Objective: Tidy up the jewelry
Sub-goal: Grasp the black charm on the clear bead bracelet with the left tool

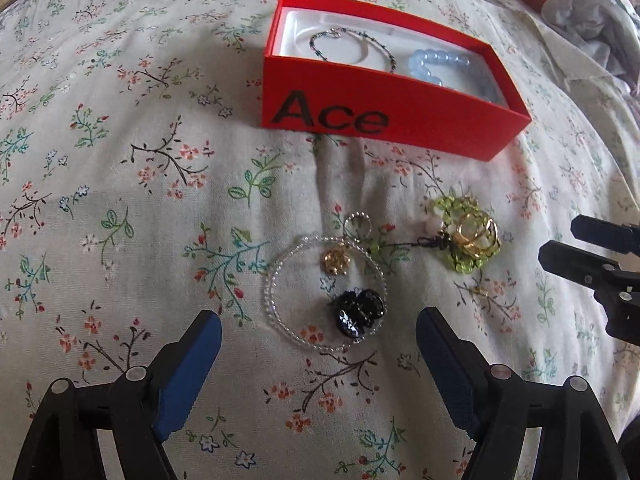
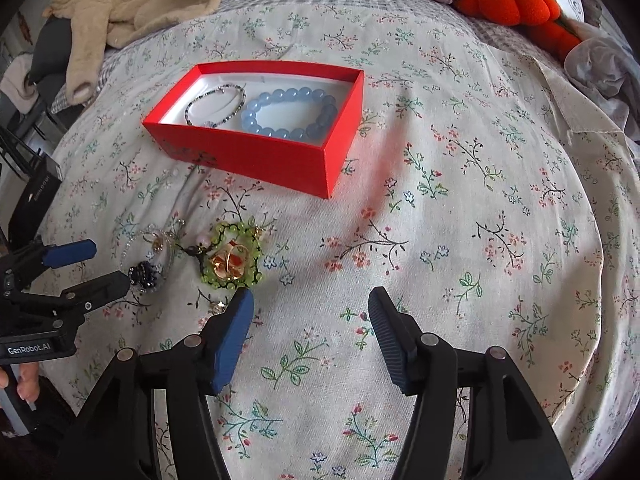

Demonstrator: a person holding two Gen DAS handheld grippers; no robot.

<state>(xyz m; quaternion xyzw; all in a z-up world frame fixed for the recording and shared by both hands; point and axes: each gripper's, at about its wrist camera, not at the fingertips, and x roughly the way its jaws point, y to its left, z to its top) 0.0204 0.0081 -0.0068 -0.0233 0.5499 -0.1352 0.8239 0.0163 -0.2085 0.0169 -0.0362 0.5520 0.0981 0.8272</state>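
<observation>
Red box (image 1: 384, 120) beyond loose jewelry (image 1: 340, 280) | both jaws spread, empty | bedspread (image 2: 460, 260) bare rightward

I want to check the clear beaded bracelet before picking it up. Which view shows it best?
The left wrist view: the clear beaded bracelet lies whole and close. In the right wrist view it is small, faint, near the left edge.

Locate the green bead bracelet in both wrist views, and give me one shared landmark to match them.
Left wrist view: green bead bracelet lies right of centre on the floral bedspread, below the red box, with gold rings on it.
Right wrist view: it lies left of centre, just above this gripper's left fingertip.
Shared landmark: the red box holding the blue bead bracelet.
</observation>
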